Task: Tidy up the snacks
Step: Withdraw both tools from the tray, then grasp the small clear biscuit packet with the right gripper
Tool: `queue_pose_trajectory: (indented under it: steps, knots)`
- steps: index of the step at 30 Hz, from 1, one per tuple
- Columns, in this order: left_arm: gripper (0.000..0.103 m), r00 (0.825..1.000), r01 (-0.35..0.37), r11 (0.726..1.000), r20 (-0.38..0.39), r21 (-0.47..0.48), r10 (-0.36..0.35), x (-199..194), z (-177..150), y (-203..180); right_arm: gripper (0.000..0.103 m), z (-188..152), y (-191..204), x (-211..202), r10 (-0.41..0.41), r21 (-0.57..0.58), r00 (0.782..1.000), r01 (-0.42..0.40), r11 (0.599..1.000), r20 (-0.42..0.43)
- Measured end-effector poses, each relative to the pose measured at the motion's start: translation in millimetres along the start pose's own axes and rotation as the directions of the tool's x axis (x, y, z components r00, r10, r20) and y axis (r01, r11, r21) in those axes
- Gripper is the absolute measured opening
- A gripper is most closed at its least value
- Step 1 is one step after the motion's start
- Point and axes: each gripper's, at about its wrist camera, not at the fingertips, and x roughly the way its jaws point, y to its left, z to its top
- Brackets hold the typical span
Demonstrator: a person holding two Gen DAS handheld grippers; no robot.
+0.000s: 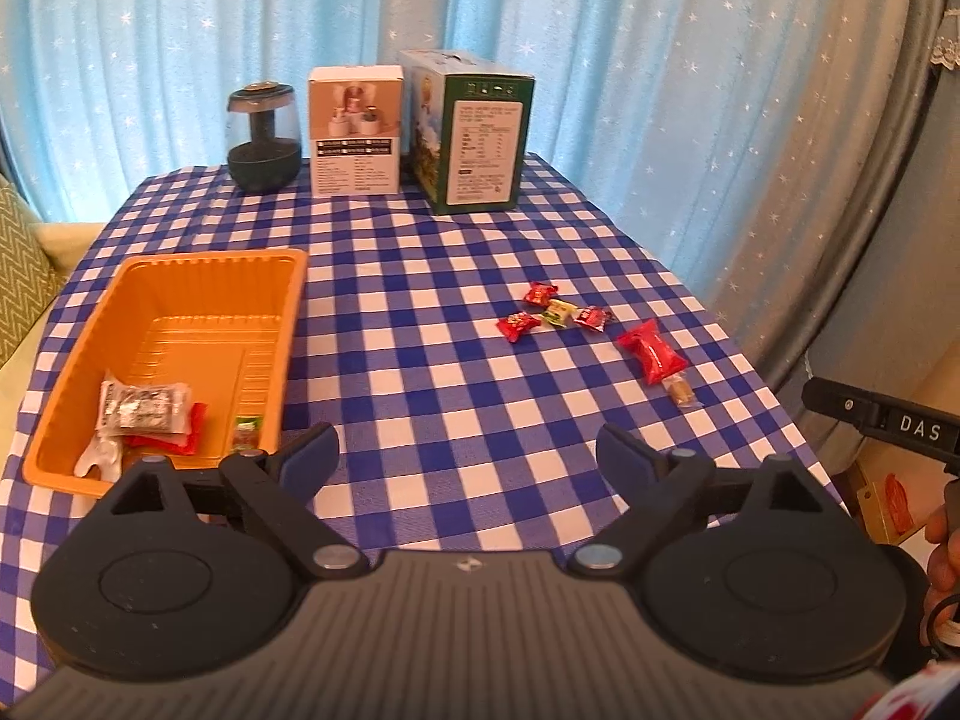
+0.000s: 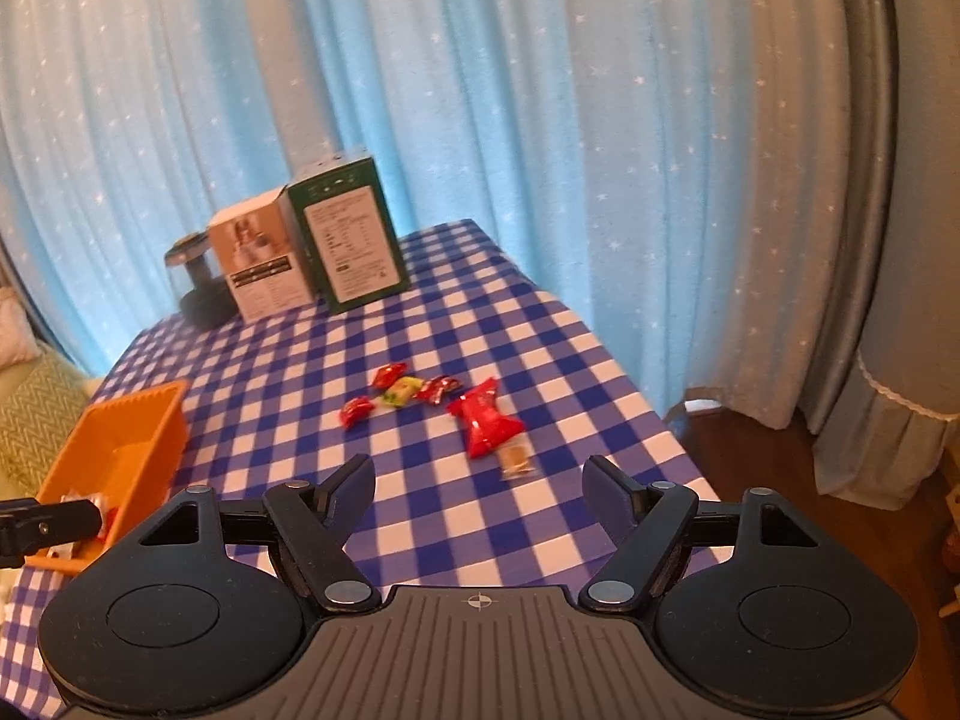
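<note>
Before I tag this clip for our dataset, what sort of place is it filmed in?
Most likely a home living space, not a lab or shop: a table under a blue checked tablecloth, star-patterned blue curtains drawn behind it, and a cushioned seat with a green zigzag cover beside the table.

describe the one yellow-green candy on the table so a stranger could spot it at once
On the blue-and-white checked tablecloth, look right of the orange plastic tray to the cluster of small wrapped candies. The yellow-green wrapped candy lies in its middle; the three small candies around it are red.
</note>
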Motion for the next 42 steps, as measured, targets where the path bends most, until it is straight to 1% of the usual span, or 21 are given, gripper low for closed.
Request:
queue_pose_trajectory:
  steps: [6,11,21,27,29,35,39,41,42]
  knots:
    - [0.091,1.0,0.019,1.0,-0.017,0.016,-0.018,14.6,1.9,-11.7,0.076,-0.2,-10.3,7.1,-0.007,0.012,1.0,0.007,1.0,0.002]
    - [0.092,0.999,0.028,0.999,-0.024,0.027,-0.028,27.1,5.0,-20.2,0.076,0.1,-11.6,15.1,-0.003,0.005,1.0,0.003,1.0,0.003]
    - [0.091,1.0,0.017,0.999,-0.027,0.049,-0.015,63.9,16.3,-28.3,0.076,8.2,-13.6,56.9,0.014,-0.014,1.0,-0.015,1.0,-0.02]
    - [0.091,0.999,0.015,0.999,-0.041,0.047,-0.013,92.3,17.4,-28.7,0.074,5.3,-13.8,91.0,0.017,-0.057,0.999,-0.02,0.998,-0.048]
    - [0.091,0.999,0.014,0.999,-0.045,0.046,-0.012,102.0,17.0,-28.6,0.067,3.7,-14.5,103.6,0.016,-0.075,0.998,-0.021,0.997,-0.06]
    - [0.091,0.998,0.013,1.0,-0.055,0.028,-0.012,127.8,16.3,-26.2,0.053,-4.3,-18.1,142.1,-0.004,-0.139,0.996,-0.009,0.99,-0.093]
    - [0.091,0.998,0.02,1.0,-0.062,0.016,-0.019,142.2,15.8,-25.8,0.047,-9.3,-19.7,167.0,-0.017,-0.178,0.993,-0.004,0.984,-0.116]
    - [0.09,0.997,0.024,1.0,-0.067,0.007,-0.023,149.6,15.1,-26.3,0.042,-10.1,-21.3,177.1,-0.01,-0.178,0.991,-0.014,0.984,-0.132]
    - [0.09,0.997,0.027,1.0,-0.07,0.002,-0.026,153.0,14.8,-26.2,0.042,-10.6,-20.8,181.8,-0.009,-0.184,0.991,-0.016,0.983,-0.136]
